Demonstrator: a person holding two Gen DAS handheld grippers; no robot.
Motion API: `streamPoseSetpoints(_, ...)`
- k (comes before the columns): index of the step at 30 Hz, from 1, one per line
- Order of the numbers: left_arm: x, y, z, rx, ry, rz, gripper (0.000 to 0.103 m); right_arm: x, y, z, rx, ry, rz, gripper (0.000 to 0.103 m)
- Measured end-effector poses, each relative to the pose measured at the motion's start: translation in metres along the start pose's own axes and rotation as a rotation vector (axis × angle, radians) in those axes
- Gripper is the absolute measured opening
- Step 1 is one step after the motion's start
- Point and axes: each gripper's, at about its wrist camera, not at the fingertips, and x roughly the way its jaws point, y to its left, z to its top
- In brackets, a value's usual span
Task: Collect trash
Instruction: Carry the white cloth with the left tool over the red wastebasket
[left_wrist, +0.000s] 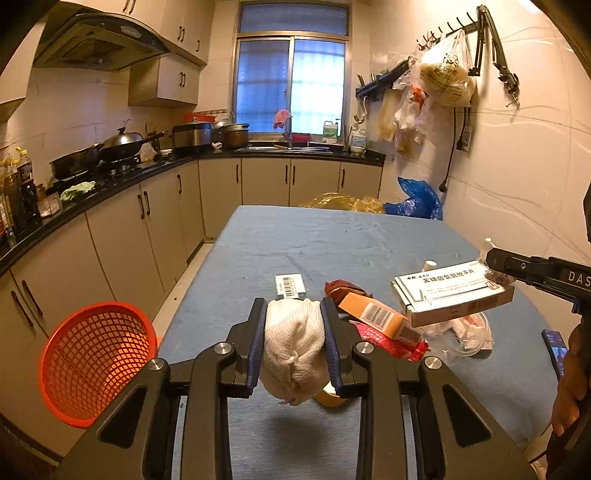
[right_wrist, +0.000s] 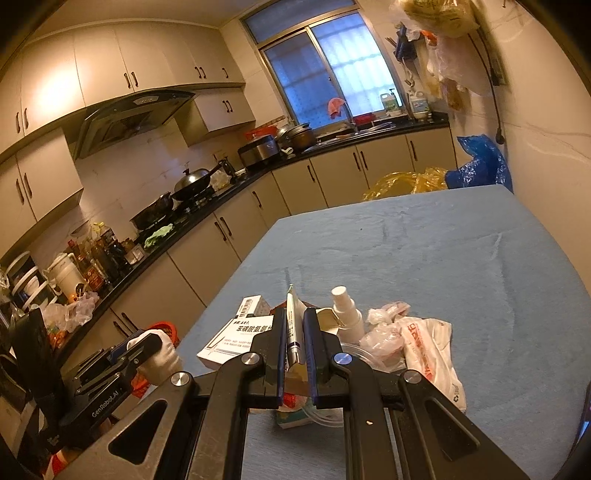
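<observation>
My left gripper (left_wrist: 294, 314) is shut on a crumpled white paper wad (left_wrist: 293, 350) and holds it above the blue table (left_wrist: 332, 240). It also shows in the right wrist view (right_wrist: 162, 354). An orange mesh basket (left_wrist: 92, 362) stands tilted off the table's left edge. My right gripper (right_wrist: 294, 321) is shut on a white medicine box (left_wrist: 450, 295), lifted above the trash pile; its edge shows between the jaws in the right wrist view (right_wrist: 293, 332). An orange carton (left_wrist: 376, 314), red wrappers (left_wrist: 391, 343) and clear plastic (left_wrist: 461, 332) lie on the table.
A small barcode box (left_wrist: 290, 285) lies mid-table. A white spray bottle (right_wrist: 345, 310) and a printed plastic bag (right_wrist: 428, 350) sit in the pile. Kitchen cabinets and a cluttered counter (left_wrist: 110, 177) run along the left. Yellow and blue bags (left_wrist: 417, 199) sit beyond the table.
</observation>
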Motion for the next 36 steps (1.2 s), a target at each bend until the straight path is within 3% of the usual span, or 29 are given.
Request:
streamPoseSetpoints(21, -0.017, 0.061, -0.005, -0.087, -0.023, 0.095, 0.028, 0.033, 0.052, 0.001, -0.087, 0.061, 0.056, 0.010)
streamPoseSetpoints(36, -0.034, 0.145, -0.020, -0.185, -0.015, 0.265, 0.028, 0.095, 0.133, -0.001, -0.202, 0.167, 0.140, 0.010)
